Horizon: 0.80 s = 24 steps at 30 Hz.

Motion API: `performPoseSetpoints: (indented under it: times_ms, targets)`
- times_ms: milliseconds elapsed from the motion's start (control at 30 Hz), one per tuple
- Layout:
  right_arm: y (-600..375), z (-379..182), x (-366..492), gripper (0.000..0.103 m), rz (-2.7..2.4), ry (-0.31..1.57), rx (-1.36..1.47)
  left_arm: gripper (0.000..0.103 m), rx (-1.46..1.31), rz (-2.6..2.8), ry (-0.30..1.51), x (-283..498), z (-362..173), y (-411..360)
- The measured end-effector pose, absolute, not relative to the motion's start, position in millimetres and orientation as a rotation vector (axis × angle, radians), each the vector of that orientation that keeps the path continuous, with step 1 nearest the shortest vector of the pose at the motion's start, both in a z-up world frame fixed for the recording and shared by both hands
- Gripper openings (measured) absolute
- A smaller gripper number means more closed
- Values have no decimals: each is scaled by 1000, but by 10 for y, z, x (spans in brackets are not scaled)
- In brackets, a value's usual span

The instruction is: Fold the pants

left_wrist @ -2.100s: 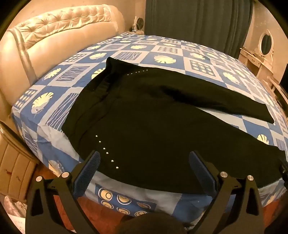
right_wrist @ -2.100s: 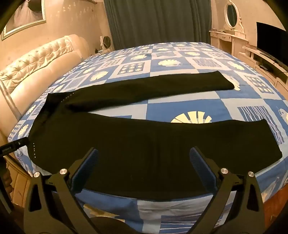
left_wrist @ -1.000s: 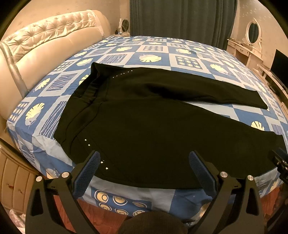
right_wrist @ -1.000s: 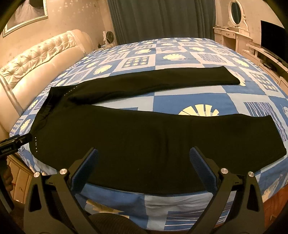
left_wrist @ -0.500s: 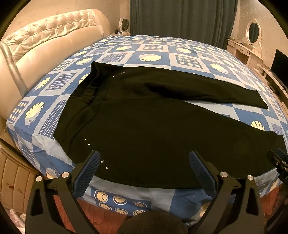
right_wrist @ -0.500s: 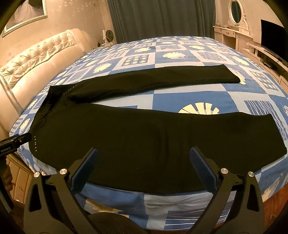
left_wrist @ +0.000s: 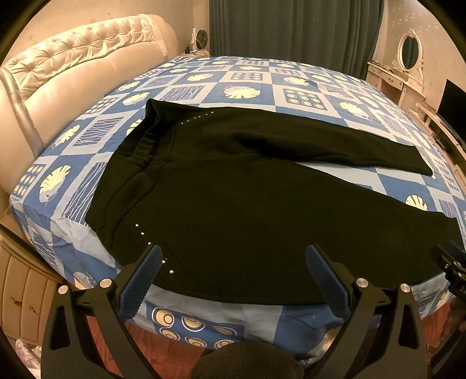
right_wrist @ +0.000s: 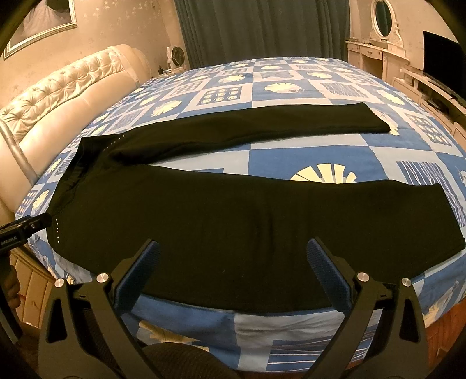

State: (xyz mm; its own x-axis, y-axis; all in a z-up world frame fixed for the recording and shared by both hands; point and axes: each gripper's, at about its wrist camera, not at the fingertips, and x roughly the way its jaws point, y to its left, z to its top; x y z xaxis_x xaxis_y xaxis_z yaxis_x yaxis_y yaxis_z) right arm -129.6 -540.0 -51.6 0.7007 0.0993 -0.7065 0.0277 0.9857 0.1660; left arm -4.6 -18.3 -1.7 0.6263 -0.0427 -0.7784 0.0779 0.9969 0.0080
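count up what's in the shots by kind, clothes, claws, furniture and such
black pants: 1
claws: 2, left claw and right claw, both open and empty
bed: 1
fan: 1
oval mirror: 1
dark screen: 1
total: 7

A bed sheet (left_wrist: pixel 241 78) of blue squares with pale shells covers the bed, under a cream tufted headboard (left_wrist: pixel 72 58). Dark curtains (right_wrist: pixel 262 29) hang behind; a small fan (right_wrist: pixel 176 55), an oval mirror (right_wrist: pixel 383 17) and a dark screen (right_wrist: pixel 441 55) stand nearby.
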Motion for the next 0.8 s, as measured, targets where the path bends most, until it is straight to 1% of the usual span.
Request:
performPoseSetpoints:
  times_ms: [300,467,533,667,733,800]
  targets:
    - [-5416,-542,-1280,101,40,810,178,99,52,-133,872,-15,21,-168]
    - [-5469,-567,-1252,101,39,826,199,99,39,-188,957,196,-20,21]
    - [-5475,-568,-1238,101,43,831,200,99,15,-193,967,350,-7,193]
    - [-5465,-550,-1191,101,51,830,208,99,-82,-145,921,840,143,669]
    - [-5455,-530,-1141,101,54,826,215,99,-153,-119,892,1262,219,977]
    - [-5430,-521,-1061,101,60,827,215,99,-218,-147,912,1644,209,1179]
